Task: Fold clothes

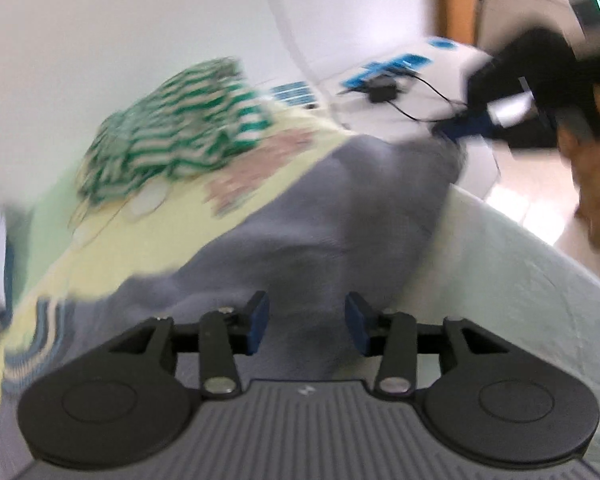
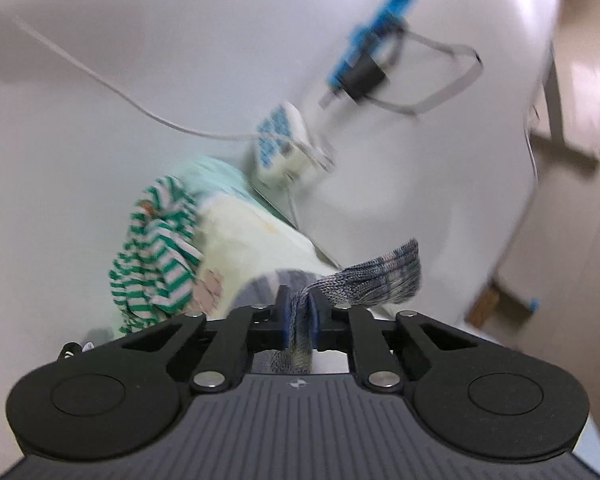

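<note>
left tool: tilted down over the grey garment, jaws parted, nothing between them | right tool: angled downward, clamped on the garment's ribbed knit edge | garment: spread over the yellow cloth beside the green striped top

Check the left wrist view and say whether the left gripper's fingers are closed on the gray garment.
No: the left gripper hangs open above the gray garment, with cloth showing in the gap between its fingers.
</note>
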